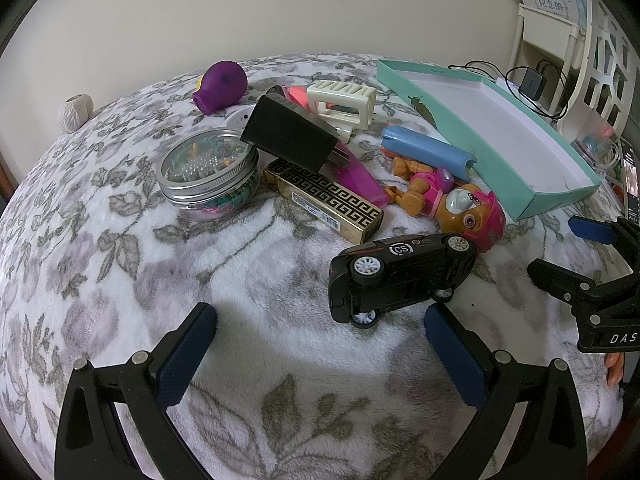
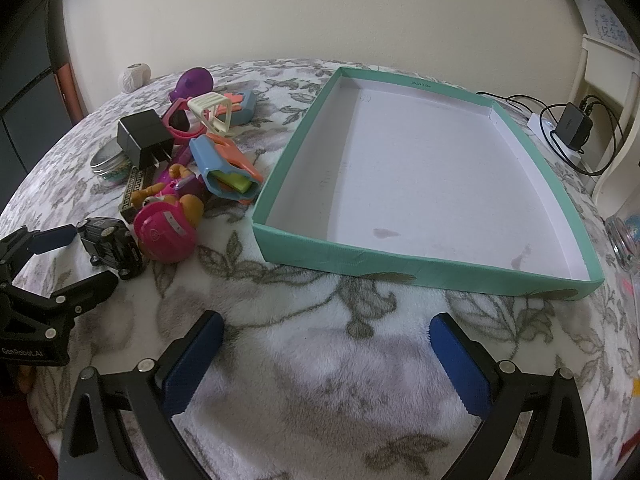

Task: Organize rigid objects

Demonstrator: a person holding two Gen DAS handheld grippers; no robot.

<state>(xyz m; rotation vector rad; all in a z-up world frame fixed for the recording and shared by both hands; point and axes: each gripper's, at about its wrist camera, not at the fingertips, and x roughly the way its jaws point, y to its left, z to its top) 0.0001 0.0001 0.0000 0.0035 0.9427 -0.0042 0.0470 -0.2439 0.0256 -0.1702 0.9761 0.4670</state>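
Background stuff: everything sits on a fuzzy white blanket with a grey leaf print. A ball of white twine rests at the far edge by the beige wall. Off to the side, a black charger with tangled cables next to a white chair.

Toy pile sits at 10 o'clock on the blanket, box at 1 o'clock. Toy car lies nearest, just left of the pup figure; jar at the pile's far left.
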